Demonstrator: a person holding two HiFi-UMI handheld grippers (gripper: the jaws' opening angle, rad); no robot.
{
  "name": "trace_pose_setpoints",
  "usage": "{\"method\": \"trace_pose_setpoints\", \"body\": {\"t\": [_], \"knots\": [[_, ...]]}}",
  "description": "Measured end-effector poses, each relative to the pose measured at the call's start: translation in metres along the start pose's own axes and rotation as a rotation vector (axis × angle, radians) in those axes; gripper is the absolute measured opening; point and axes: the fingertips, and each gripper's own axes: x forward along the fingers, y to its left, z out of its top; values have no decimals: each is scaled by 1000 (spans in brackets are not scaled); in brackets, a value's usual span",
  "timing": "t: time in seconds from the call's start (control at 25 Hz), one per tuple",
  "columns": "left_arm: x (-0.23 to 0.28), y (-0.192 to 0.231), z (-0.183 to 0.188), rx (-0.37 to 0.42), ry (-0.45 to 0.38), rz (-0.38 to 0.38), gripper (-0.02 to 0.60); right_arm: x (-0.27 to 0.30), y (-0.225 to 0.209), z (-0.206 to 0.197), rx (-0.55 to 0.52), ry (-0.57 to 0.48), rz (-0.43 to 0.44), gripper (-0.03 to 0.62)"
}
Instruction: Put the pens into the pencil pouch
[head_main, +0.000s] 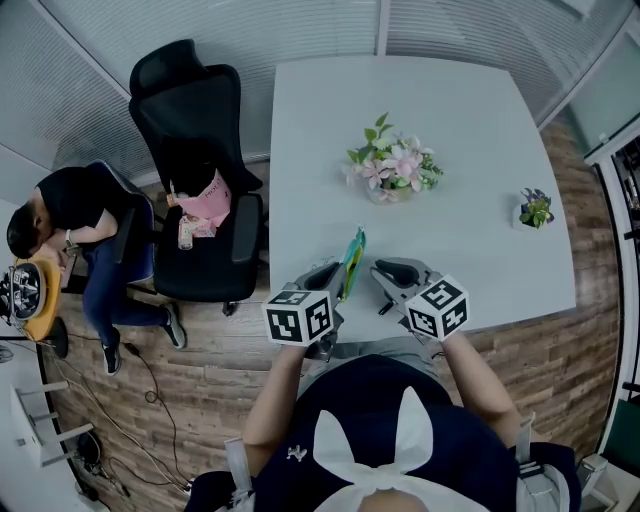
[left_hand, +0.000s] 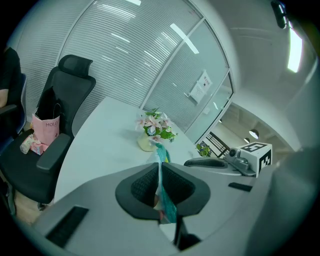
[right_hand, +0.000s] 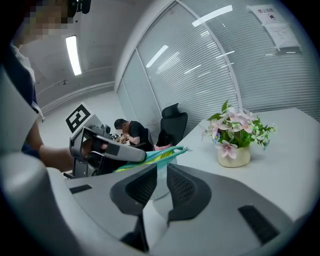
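A teal and green pencil pouch stands on edge above the white table, near its front edge. My left gripper is shut on the pouch's near end. In the left gripper view the pouch fabric runs up out of the closed jaws of the left gripper. My right gripper sits just right of the pouch. Its jaws stand a narrow gap apart with only table showing between them. The pouch lies just beyond its tips. No pen shows in any view.
A vase of pink flowers stands mid-table and a small potted plant sits at the right. A black office chair holding a pink bag stands left of the table. A person sits further left.
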Motion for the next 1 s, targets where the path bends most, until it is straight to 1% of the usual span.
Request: {"method": "trace_pose_setpoints", "body": {"t": [0.2,0.36,0.6,0.76,1.0], "knots": [[1,-1,0,6,3,-4,37,-8,-14,-18,40,27,-42,92],[1,-2,1,5,6,-8,37,-17,-28,-34,83,47,-95,117],[3,-4,2,15,12,-10,37,-32,-58,-54,155,57,-204,140],[5,-6,1,16,20,-15,37,-41,-78,-68,203,74,-295,149],[7,-6,1,15,30,-18,37,-51,-103,-96,317,101,-419,153]]}}
